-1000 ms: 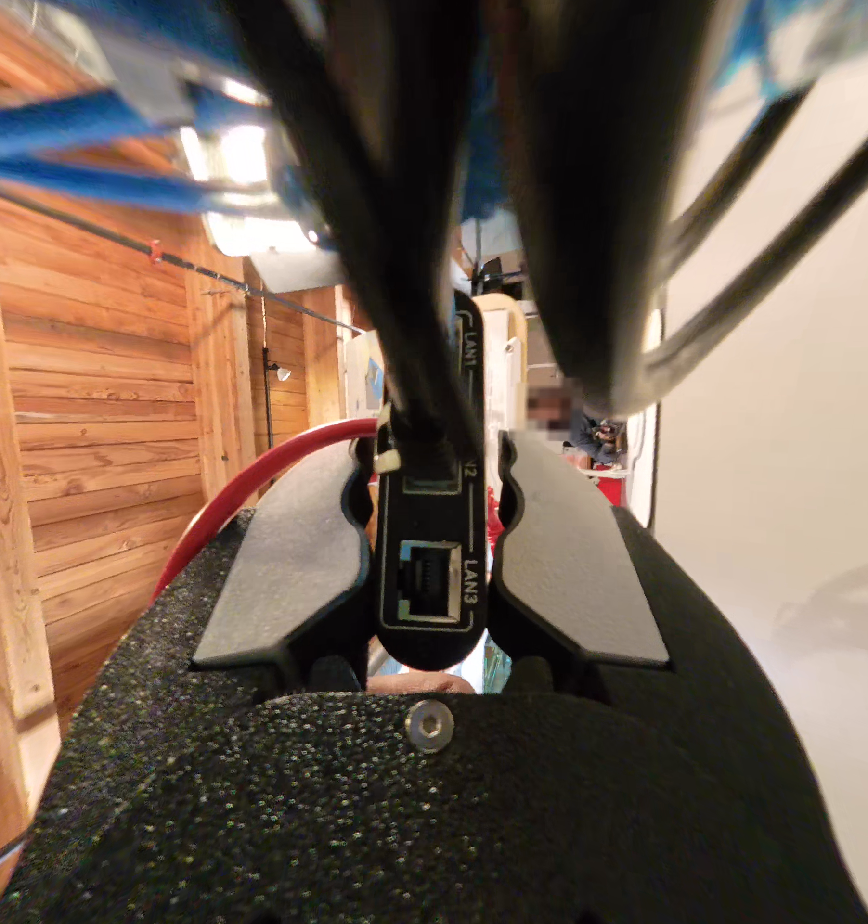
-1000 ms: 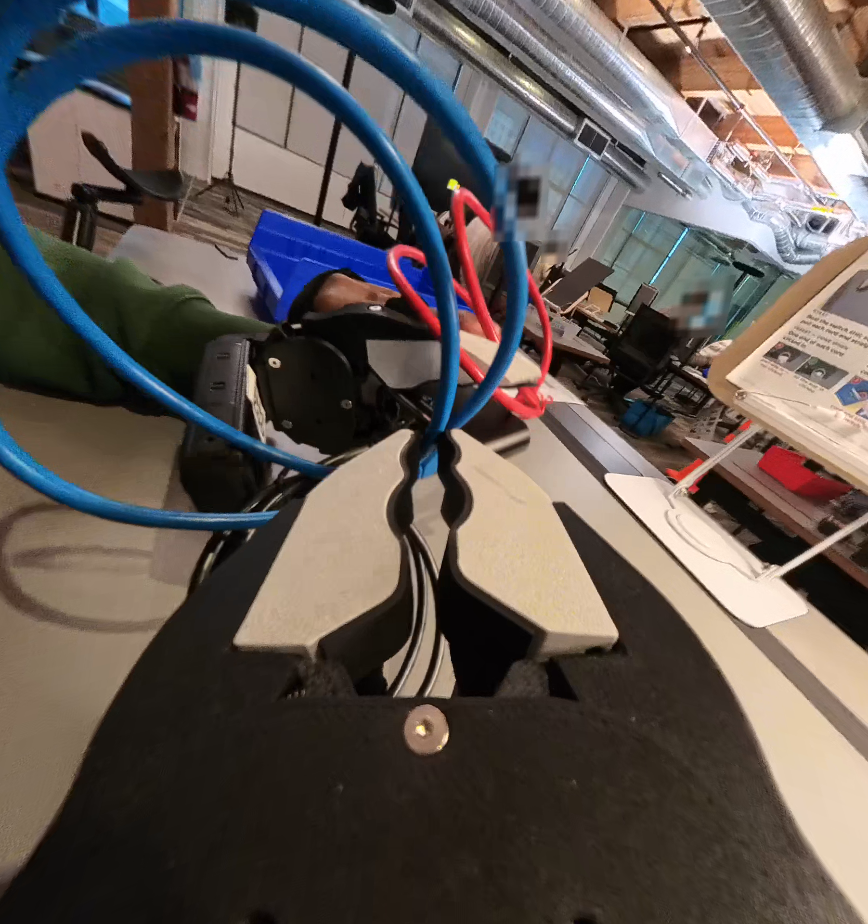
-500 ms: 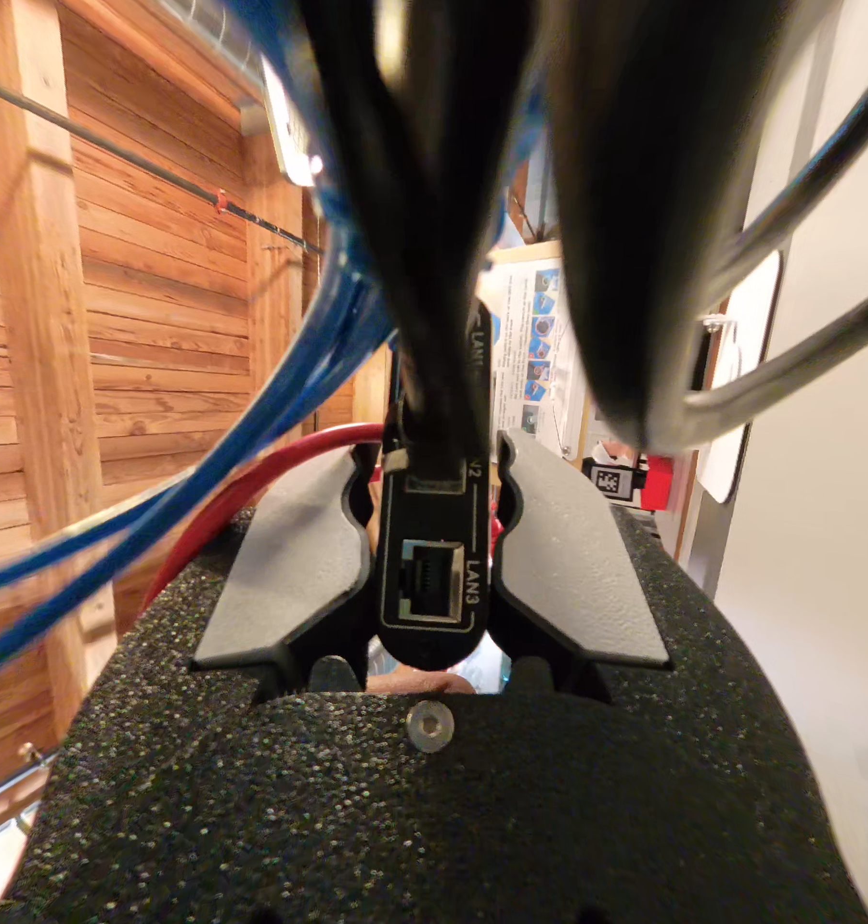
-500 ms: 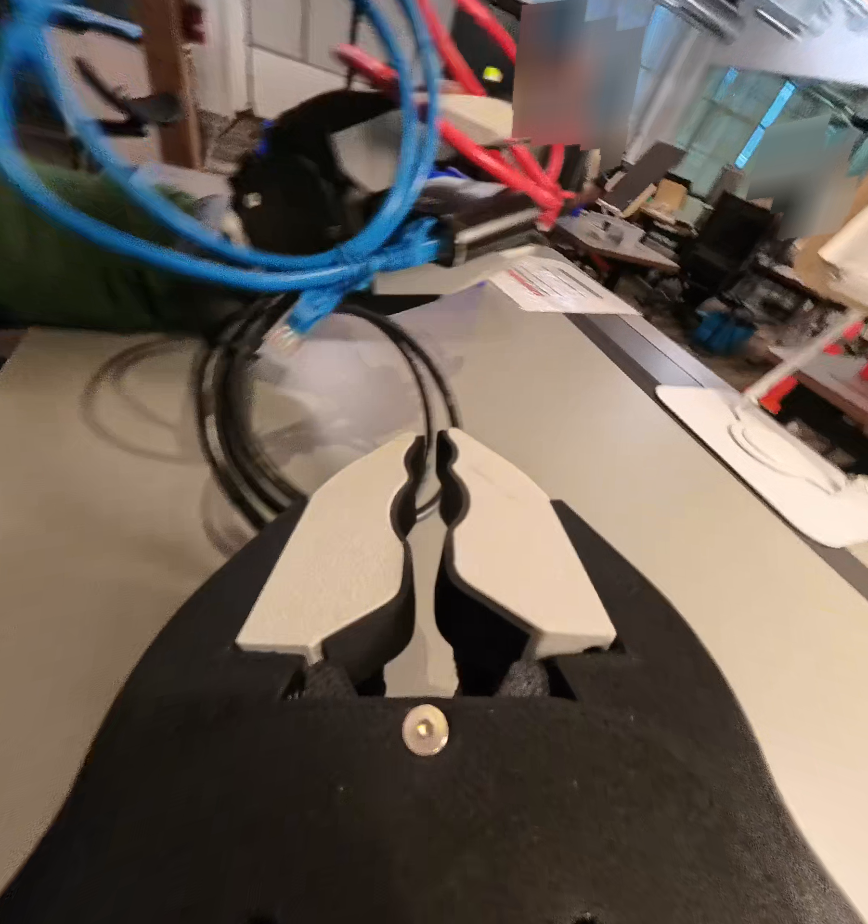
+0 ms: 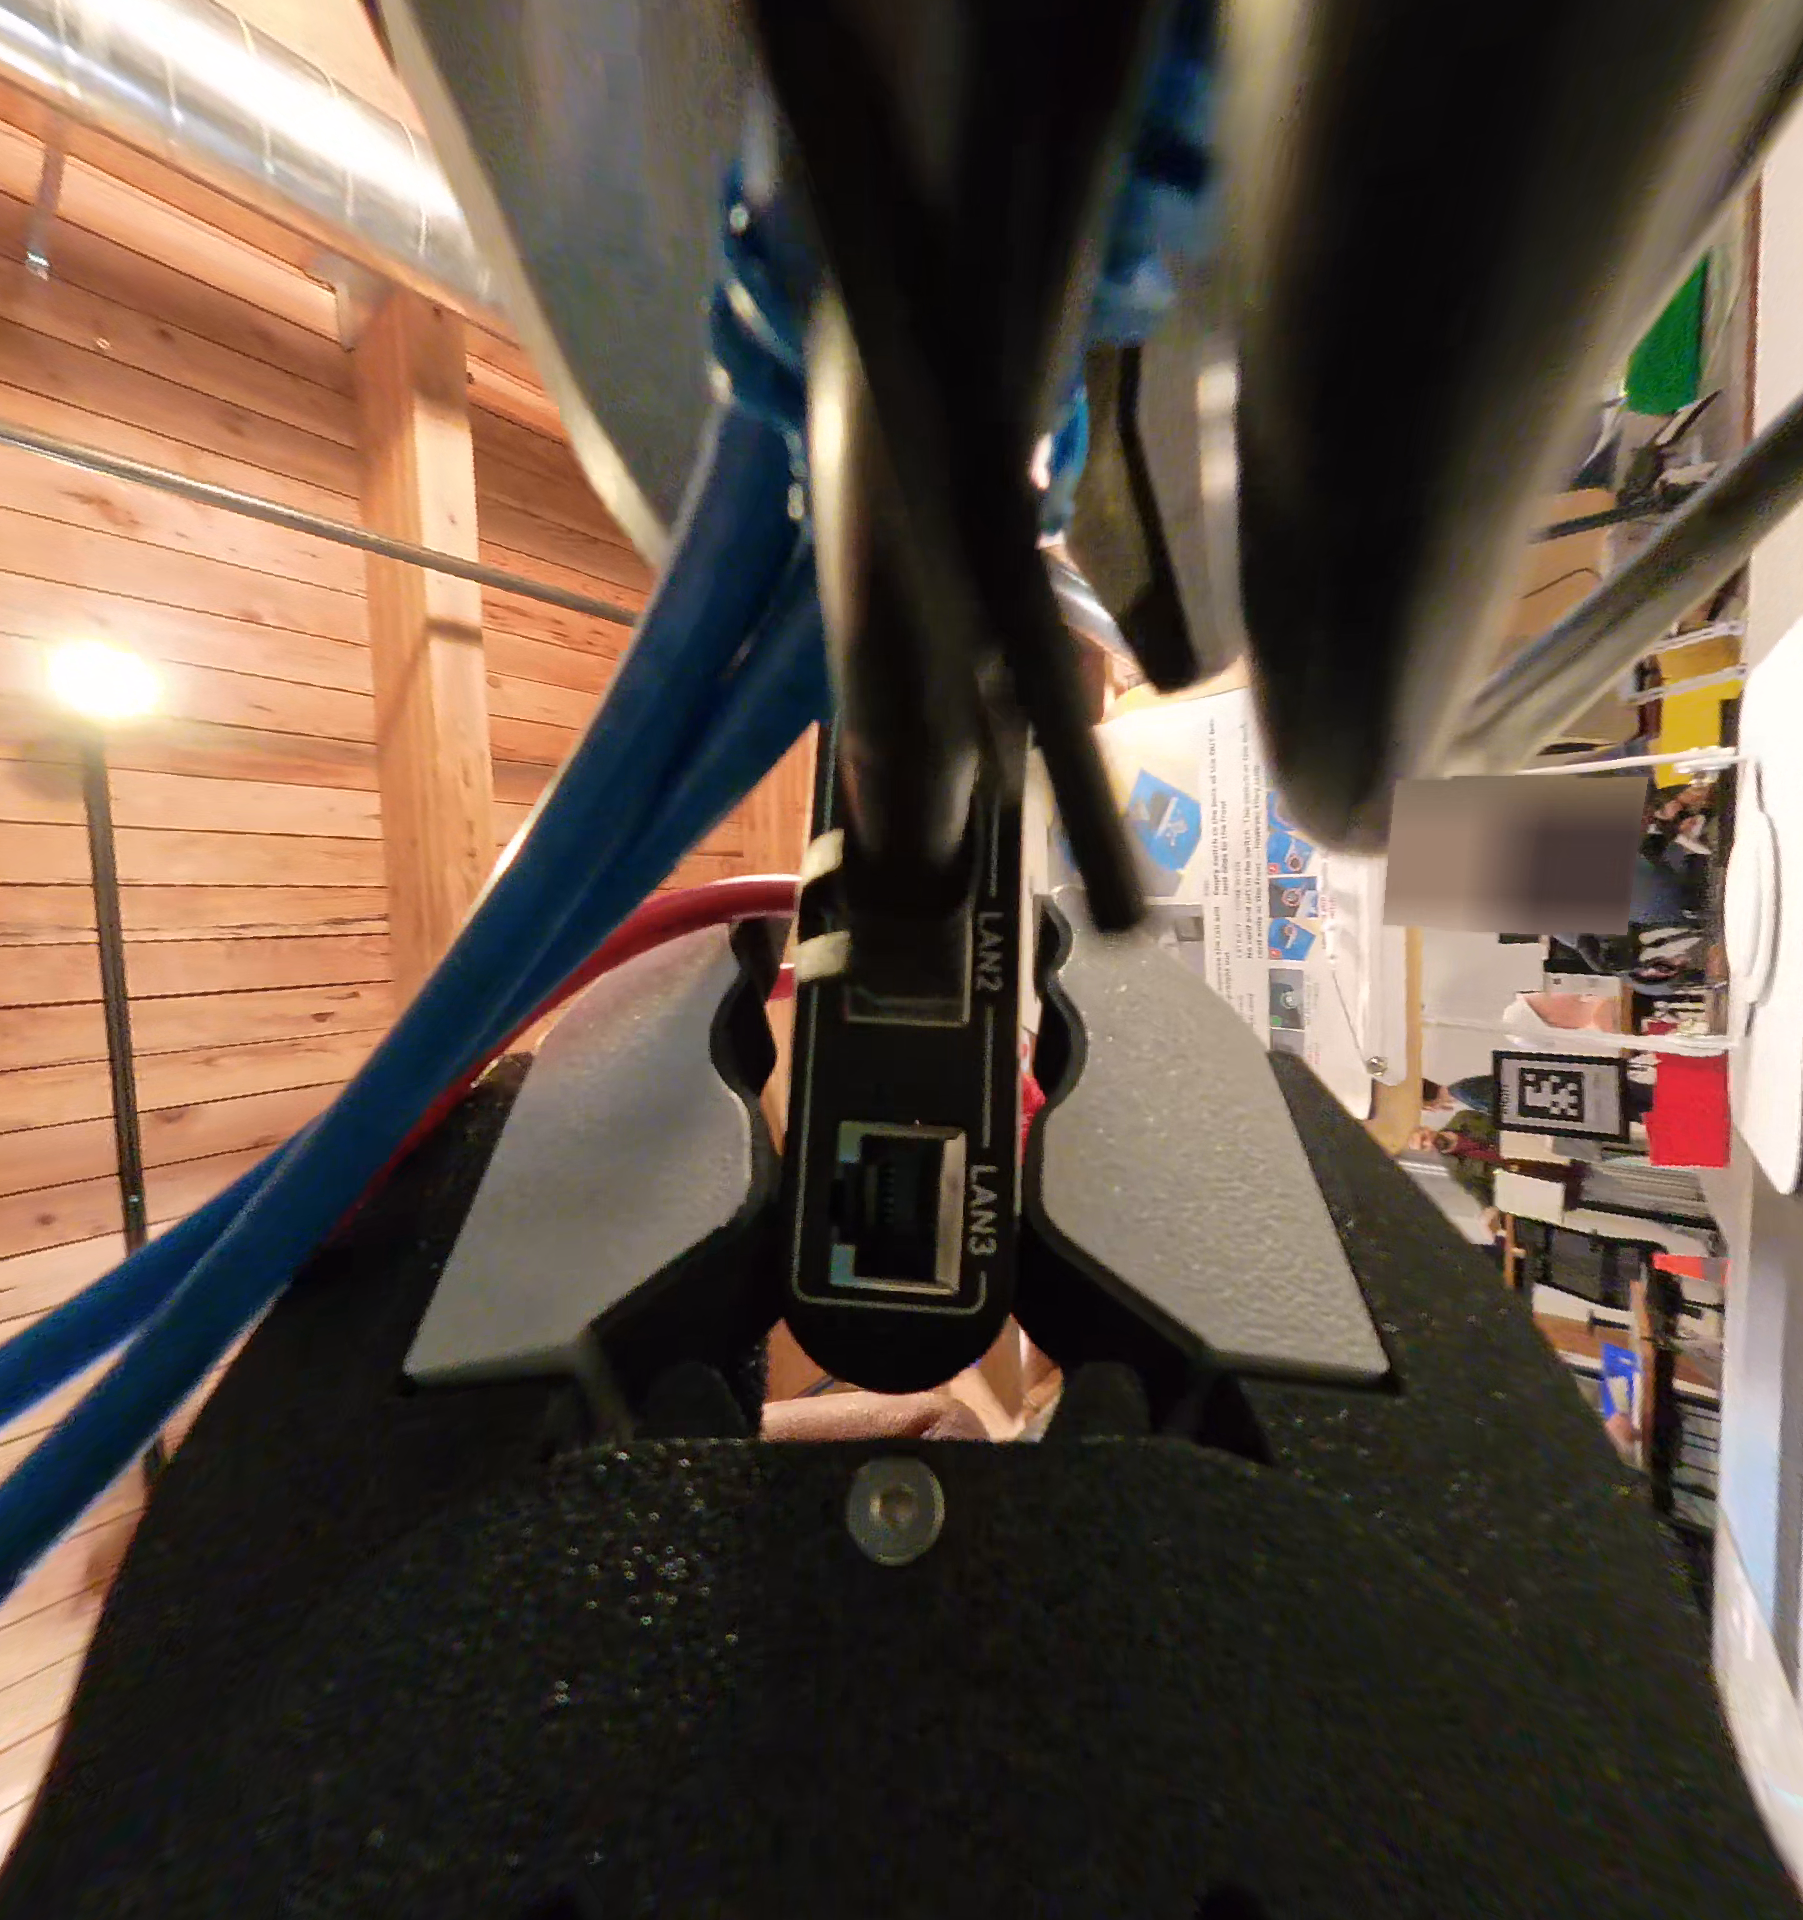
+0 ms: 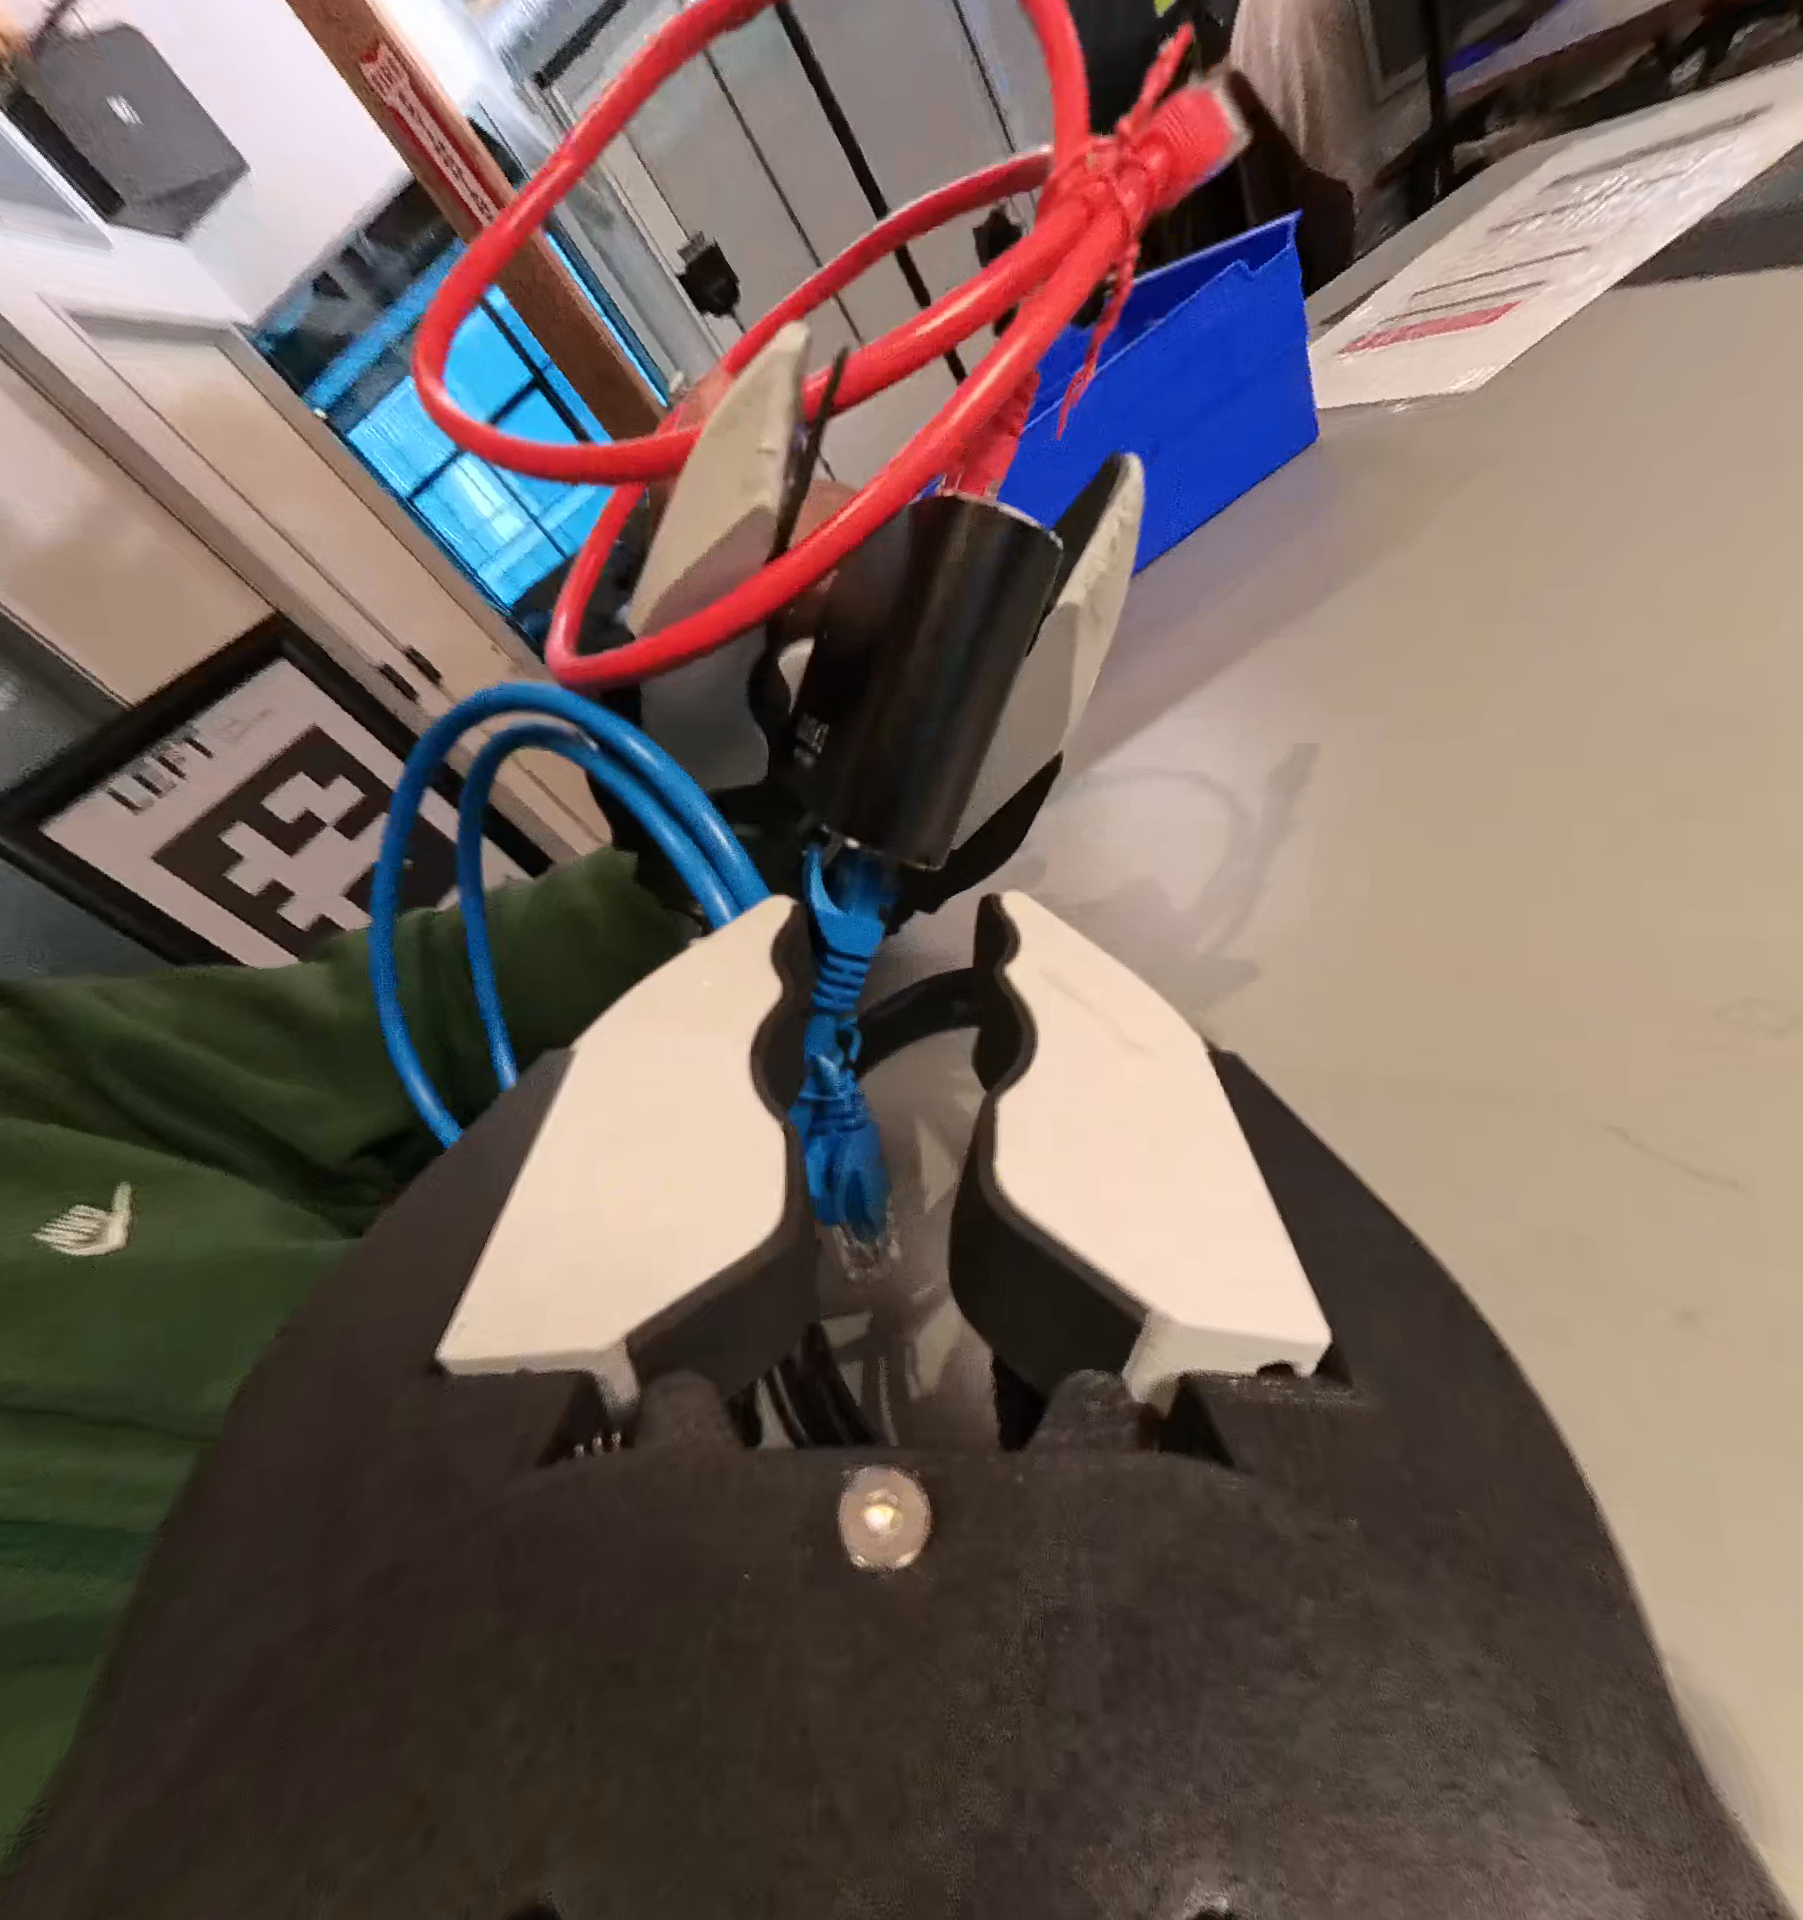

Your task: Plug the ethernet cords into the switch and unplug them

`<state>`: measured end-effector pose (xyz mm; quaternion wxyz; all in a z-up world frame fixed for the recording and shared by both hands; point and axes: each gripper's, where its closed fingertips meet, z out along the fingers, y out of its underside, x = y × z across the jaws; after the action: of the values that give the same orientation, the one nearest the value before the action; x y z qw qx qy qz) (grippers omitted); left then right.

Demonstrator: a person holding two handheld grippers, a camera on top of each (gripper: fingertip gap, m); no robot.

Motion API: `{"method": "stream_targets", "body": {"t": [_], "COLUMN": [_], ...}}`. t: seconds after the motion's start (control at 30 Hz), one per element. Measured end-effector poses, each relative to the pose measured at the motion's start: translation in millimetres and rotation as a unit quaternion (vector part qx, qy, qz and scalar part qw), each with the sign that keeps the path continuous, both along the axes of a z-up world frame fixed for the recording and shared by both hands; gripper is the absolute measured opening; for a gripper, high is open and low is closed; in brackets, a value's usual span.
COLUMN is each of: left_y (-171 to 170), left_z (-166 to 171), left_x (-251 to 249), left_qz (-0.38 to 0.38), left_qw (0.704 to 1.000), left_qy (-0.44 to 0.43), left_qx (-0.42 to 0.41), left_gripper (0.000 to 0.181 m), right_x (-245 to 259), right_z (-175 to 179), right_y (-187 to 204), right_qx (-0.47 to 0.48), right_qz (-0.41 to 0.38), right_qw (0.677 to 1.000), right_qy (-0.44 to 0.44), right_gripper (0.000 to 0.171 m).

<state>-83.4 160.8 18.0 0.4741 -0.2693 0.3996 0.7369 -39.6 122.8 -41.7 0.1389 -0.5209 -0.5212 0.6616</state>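
My left gripper (image 5: 897, 935) is shut on the black switch (image 5: 897, 1340), held on edge. A black cord's plug (image 5: 902, 935) sits in the middle port, and the port below it (image 5: 897, 1205) is empty. Blue cords (image 5: 461, 987) and a red cord (image 5: 710, 904) pass on the left. In the right wrist view the switch (image 6: 928, 675) hangs between the left gripper's fingers (image 6: 720, 520). One blue plug (image 6: 845, 894) meets its near end. A second, loose blue plug (image 6: 845, 1174) hangs between the fingers of my open right gripper (image 6: 881, 935). The red cord (image 6: 772, 312) loops above.
The right gripper's dark body (image 5: 1448, 416) fills the top of the left wrist view. A blue bin (image 6: 1188, 395) stands on the pale table (image 6: 1499, 831) behind the switch. A green sleeve (image 6: 149, 1143) lies at the left, with a framed marker tag (image 6: 253, 810) behind it. A black cord (image 6: 918, 1013) lies under the gripper. Some 8 cm of space lies between my two pairs of fingers.
My right gripper let go of the blue cord, drew back shut, then came up close under the switch and opened around the hanging blue plug. The left gripper turned while holding the switch.
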Motion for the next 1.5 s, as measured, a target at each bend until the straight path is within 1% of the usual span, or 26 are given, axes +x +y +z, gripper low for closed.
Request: {"method": "stream_targets", "body": {"t": [0.07, 0.1, 0.23, 0.33, 0.47, 0.53, 0.6, 0.77, 0.83, 0.9, 0.93, 0.97, 1.0, 1.03, 1.13, 1.17, 1.2, 1.27, 1.3, 1.37, 1.43, 1.5], "left_y": [1.3, 2.0, 6.6, 5.7, 0.4, -0.7, -0.9, -0.7, 2.3, 9.8, 13.9, 17.9, 19.3, 18.4, 14.5, 13.2, 12.0, 2.7, -5.2, -23.2, -36.1, -48.4], "left_z": [-1.4, -2.4, -7.6, -4.6, 3.2, 5.2, 3.7, 2.3, -0.7, -9.5, -14.4, -20.6, -24.7, -27.7, -48.7, -59.3, -72.4, -101.3, -108.2, -109.6, -93.2, -77.0], "left_x": [3.5, 4.0, 2.3, 5.8, 7.4, 5.8, 5.1, 1.9, 1.3, -1.9, -4.7, -7.8, -11.6, -14.9, -17.0, -18.6, -20.8, -18.9, -15.9, -10.5, -5.9, 4.6], "left_qz": [0.0, 0.001, -0.007, -0.008, -0.006, 0.0, -0.001, 0.003, 0.001, -0.002, 0.003, 0.007, 0.012, 0.013, -0.017, -0.027, -0.035, -0.068, -0.093, -0.142, -0.195, -0.255], "left_qw": [1.0, 1.0, 1.0, 1.0, 1.0, 1.0, 1.0, 1.0, 0.999, 0.996, 0.994, 0.99, 0.988, 0.987, 0.977, 0.968, 0.953, 0.899, 0.867, 0.787, 0.721, 0.649], "left_qy": [0.009, 0.006, -0.027, -0.022, -0.013, -0.012, -0.01, -0.025, -0.037, -0.067, -0.083, -0.096, -0.104, -0.105, -0.1, -0.113, -0.139, -0.207, -0.248, -0.351, -0.437, -0.499], "left_qx": [0.002, 0.002, -0.01, -0.006, 0.009, 0.009, 0.002, -0.003, -0.019, -0.054, -0.073, -0.098, -0.113, -0.122, -0.189, -0.222, -0.268, -0.381, -0.423, -0.487, -0.501, -0.515], "left_gripper": [0.048, 0.048, 0.048, 0.048, 0.048, 0.048, 0.048, 0.048, 0.047, 0.047, 0.051, 0.065, 0.07, 0.062, 0.061, 0.055, 0.051, 0.048, 0.045, 0.041, 0.036, 0.033], "right_x": [-0.3, -1.0, -0.9, 1.9, 5.8, 7.3, 7.1, 5.8, 5.7, 4.5, 4.1, 4.7, 6.1, 8.3, 18.2, 21.6, 24.2, 26.9, 27.4, 27.7, 27.4, 26.6], "right_z": [4.6, 3.9, 1.7, 2.5, 5.8, 7.6, 5.7, 7.2, 8.5, 8.7, 9.8, 11.3, 13.2, 14.6, 22.2, 26.8, 30.3, 32.9, 33.0, 32.1, 34.5, 38.2], "right_y": [-1.7, -1.4, 2.8, 2.1, -4.0, -8.0, -10.5, -10.8, -9.2, -4.3, -0.4, 5.4, 13.1, 22.1, 44.6, 49.0, 52.8, 61.3, 65.6, 72.1, 74.4, 71.0], "right_qx": [-0.029, -0.032, 0.024, 0.044, 0.016, -0.029, -0.058, -0.076, -0.04, 0.008, 0.027, 0.047, 0.063, 0.086, 0.177, 0.194, 0.205, 0.244, 0.272, 0.342, 0.392, 0.417], "right_qz": [0.005, 0.002, -0.016, -0.018, -0.016, -0.017, -0.025, -0.036, -0.051, -0.067, -0.077, -0.089, -0.104, -0.123, -0.167, -0.176, -0.183, -0.203, -0.216, -0.236, -0.248, -0.249], "right_qw": [1.0, 0.999, 1.0, 0.999, 1.0, 0.999, 0.998, 0.996, 0.998, 0.998, 0.997, 0.995, 0.992, 0.988, 0.969, 0.963, 0.959, 0.945, 0.935, 0.907, 0.882, 0.869], "right_qy": [0.003, -0.003, 0.001, 0.002, -0.001, -0.004, -0.012, -0.006, 0.007, 0.011, 0.014, 0.018, 0.021, 0.025, 0.05, 0.062, 0.071, 0.075, 0.074, 0.073, 0.082, 0.098], "right_gripper": [0.023, 0.023, 0.023, 0.023, 0.022, 0.016, 0.016, 0.015, 0.015, 0.016, 0.016, 0.015, 0.015, 0.015, 0.015, 0.015, 0.015, 0.015, 0.014, 0.015, 0.014, 0.014]}}
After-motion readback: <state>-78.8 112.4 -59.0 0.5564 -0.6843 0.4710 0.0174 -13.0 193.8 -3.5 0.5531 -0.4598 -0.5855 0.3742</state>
